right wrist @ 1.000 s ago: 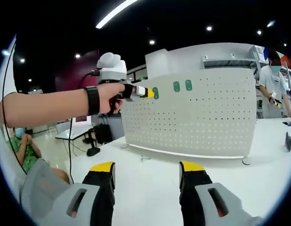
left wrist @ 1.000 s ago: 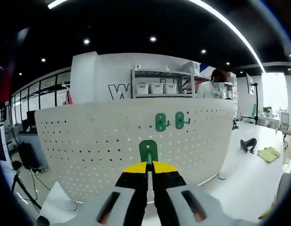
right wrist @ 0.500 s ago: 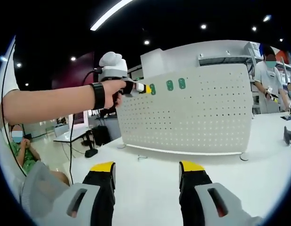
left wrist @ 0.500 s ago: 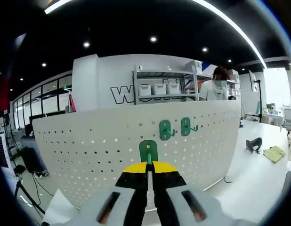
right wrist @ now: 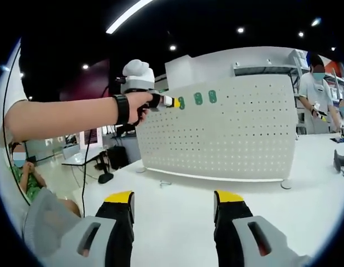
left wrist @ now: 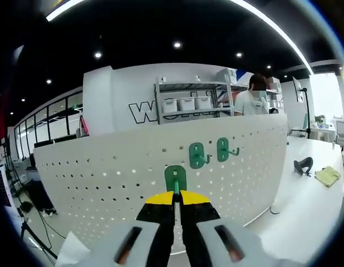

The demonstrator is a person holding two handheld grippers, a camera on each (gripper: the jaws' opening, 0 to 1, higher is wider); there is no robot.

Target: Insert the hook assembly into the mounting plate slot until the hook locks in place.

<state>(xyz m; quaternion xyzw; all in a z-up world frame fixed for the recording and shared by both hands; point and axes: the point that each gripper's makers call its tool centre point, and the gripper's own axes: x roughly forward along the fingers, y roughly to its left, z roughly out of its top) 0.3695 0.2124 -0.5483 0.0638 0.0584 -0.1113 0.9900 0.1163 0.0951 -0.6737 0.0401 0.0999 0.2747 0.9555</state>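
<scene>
The left gripper (left wrist: 175,201), jaws closed together, pinches a green hook (left wrist: 175,179) by its lower edge and holds it up against the white perforated mounting plate (left wrist: 105,183) — just beside and below two green hooks (left wrist: 208,153) already seated in the panel's upper row. In the right gripper view, a hand (right wrist: 137,104) raises that gripper to the plate's top left corner, while the right gripper (right wrist: 175,218) hangs wide open and empty over the white worktop (right wrist: 177,194).

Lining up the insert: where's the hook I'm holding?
In the left gripper view, the green hook sits in the left hand-held gripper, against the pegboard, down-left of two mounted hooks.
</scene>
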